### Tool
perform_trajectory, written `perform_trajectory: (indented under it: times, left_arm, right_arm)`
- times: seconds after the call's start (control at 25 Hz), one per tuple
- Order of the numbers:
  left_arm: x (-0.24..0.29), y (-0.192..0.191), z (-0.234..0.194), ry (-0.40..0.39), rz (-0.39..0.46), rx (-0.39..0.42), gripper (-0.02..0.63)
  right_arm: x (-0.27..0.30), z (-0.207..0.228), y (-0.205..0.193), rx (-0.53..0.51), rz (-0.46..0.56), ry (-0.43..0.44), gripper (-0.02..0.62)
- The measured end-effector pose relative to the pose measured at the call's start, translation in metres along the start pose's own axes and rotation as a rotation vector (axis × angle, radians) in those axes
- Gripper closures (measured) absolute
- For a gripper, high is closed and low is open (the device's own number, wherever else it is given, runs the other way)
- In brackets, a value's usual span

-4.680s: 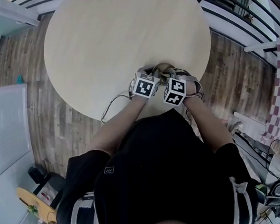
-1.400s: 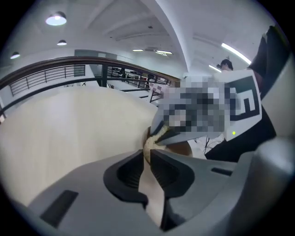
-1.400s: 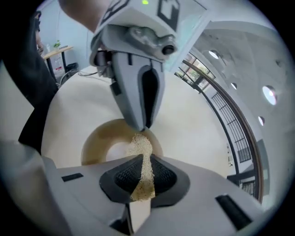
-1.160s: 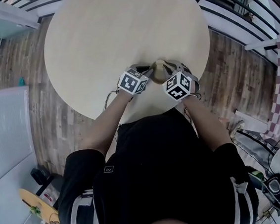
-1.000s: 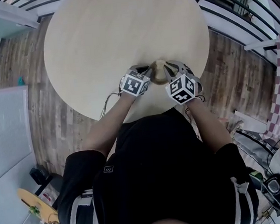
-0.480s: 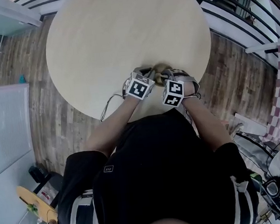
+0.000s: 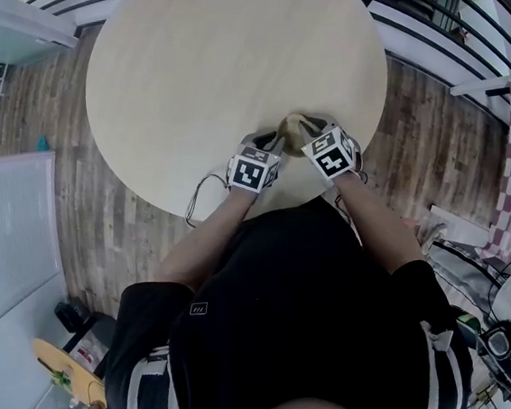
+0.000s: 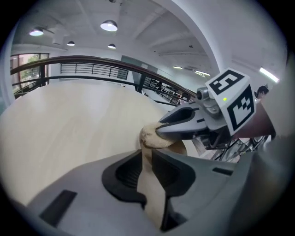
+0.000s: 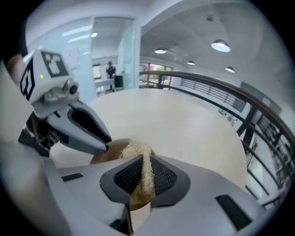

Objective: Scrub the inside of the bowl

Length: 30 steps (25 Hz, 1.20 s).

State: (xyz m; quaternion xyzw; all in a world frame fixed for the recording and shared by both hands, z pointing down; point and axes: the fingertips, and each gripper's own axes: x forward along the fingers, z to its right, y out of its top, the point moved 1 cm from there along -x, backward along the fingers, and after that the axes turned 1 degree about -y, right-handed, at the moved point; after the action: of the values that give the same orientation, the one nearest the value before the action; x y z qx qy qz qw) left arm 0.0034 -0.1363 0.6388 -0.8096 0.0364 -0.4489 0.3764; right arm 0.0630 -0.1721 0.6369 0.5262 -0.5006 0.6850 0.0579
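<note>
Compared with half a second ago, the two marker cubes are seen further apart and more of the bowl (image 7: pixel 298 129) is exposed at the surface's (image 7: pixel 222 57) near edge. The left tongs (image 8: pixel 146 159) have just been opening, yet the bowl's rim is gripped between their narrowly parted jaws. The right tongs (image 9: pixel 145 168) are clamped on a fibrous scrubber (image 9: pixel 138 150), which is touching the bowl.

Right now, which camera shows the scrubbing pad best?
The right gripper view: the scrubbing pad is close up, pinched in the right tool, fibres plain. The left gripper view shows its end; in the head view it cannot be made out.
</note>
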Motion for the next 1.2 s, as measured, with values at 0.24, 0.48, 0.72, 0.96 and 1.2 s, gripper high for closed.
perform_trajectory:
  times: [0.24, 0.48, 0.72, 0.96, 1.2]
  left_arm:
    - [0.002, 0.005, -0.009, 0.039, -0.001, -0.008, 0.54]
    - [0.004, -0.001, -0.015, 0.065, -0.022, 0.003, 0.541]
    - [0.003, 0.005, -0.005, 0.084, -0.006, 0.015, 0.545]
    - [-0.008, -0.003, 0.005, 0.072, -0.007, 0.008, 0.551]
    - [-0.033, 0.017, -0.006, 0.109, 0.029, 0.133, 0.538]
  right_arm:
    - [-0.044, 0.013, 0.019, 0.045, 0.121, -0.035, 0.537]
    - [-0.047, -0.03, 0.008, -0.285, -0.003, 0.059, 0.537]
    - [-0.007, -0.052, -0.023, -0.453, -0.172, 0.078, 0.537]
    - [0.002, -0.036, -0.015, -0.379, -0.144, 0.017, 0.537]
    - [-0.032, -0.015, 0.018, -0.015, 0.071, 0.067, 0.537]
